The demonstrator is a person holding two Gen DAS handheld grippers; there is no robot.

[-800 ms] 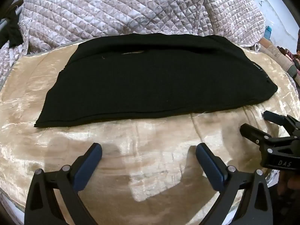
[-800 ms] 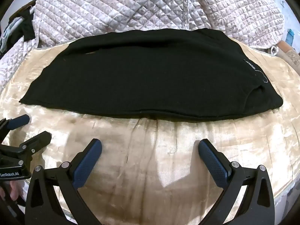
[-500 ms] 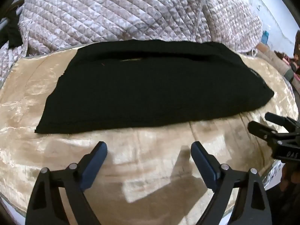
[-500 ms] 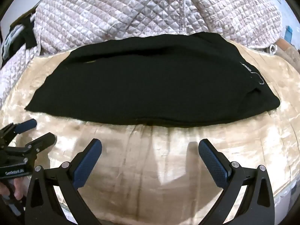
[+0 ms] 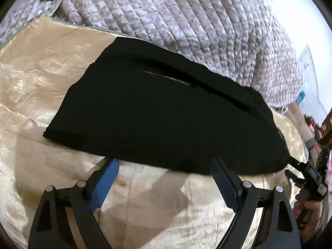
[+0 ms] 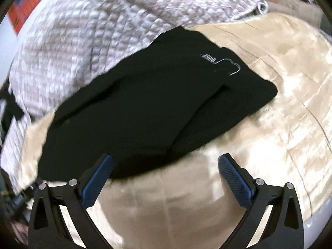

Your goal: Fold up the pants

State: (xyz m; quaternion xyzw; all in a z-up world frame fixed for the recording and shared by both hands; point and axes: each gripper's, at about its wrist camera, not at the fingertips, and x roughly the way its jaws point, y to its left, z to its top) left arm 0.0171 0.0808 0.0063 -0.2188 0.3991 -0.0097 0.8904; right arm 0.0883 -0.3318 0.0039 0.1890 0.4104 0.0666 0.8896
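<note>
The black pants (image 5: pixel 166 120) lie folded lengthwise on a shiny beige cloth (image 5: pixel 41 72). In the right wrist view the pants (image 6: pixel 145 103) show a small white logo (image 6: pixel 209 59) near their right end. My left gripper (image 5: pixel 164 168) is open and empty, its blue pads at the pants' near edge toward the left end. My right gripper (image 6: pixel 165 166) is open and empty at the near edge toward the right end. The right gripper also shows at the right edge of the left wrist view (image 5: pixel 298 170), by the pants' right end.
A quilted grey-pink blanket (image 5: pixel 186 20) is bunched up behind the pants and also shows in the right wrist view (image 6: pixel 93 31). The beige cloth (image 6: pixel 280 103) spreads to the right of the pants. Room clutter sits at the far right (image 5: pixel 323 124).
Both grippers have moved forward to the pants' near edge and turned apart, the left toward the left end and the right toward the right end. Both stay open.
</note>
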